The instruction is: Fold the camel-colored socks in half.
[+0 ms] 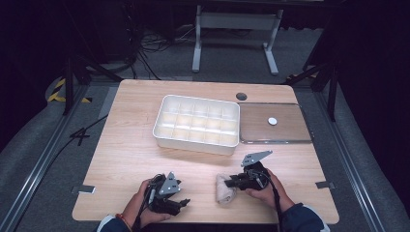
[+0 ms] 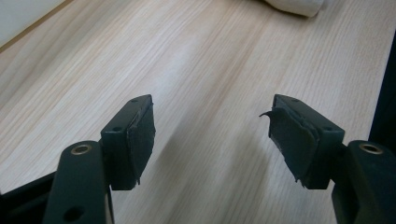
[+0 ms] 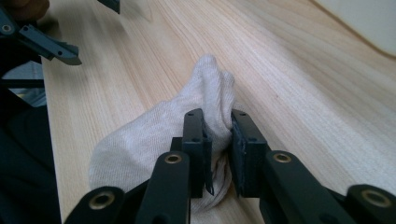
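A cream knitted sock (image 1: pixel 224 189) (image 3: pixel 154 130) lies bunched on the wooden table near the front edge. My right gripper (image 1: pixel 233 181) (image 3: pixel 218 149) points left at it and is shut on a fold of the fabric, the two pads (image 3: pixel 201 140) pinching the cloth between them. My left gripper (image 1: pixel 180 203) (image 2: pixel 212 135) hovers low over bare wood at the front left, open with nothing between its pads (image 2: pixel 142 137). A corner of the sock (image 2: pixel 294 5) peeks in at the top of the left gripper view.
A white compartment box (image 1: pixel 197 123) stands at the table's middle, several cells across. To its right lies a clear flat lid (image 1: pixel 274 123) with a white knob. A dark round hole (image 1: pixel 241 96) sits behind it. The table's front edge is close to both hands.
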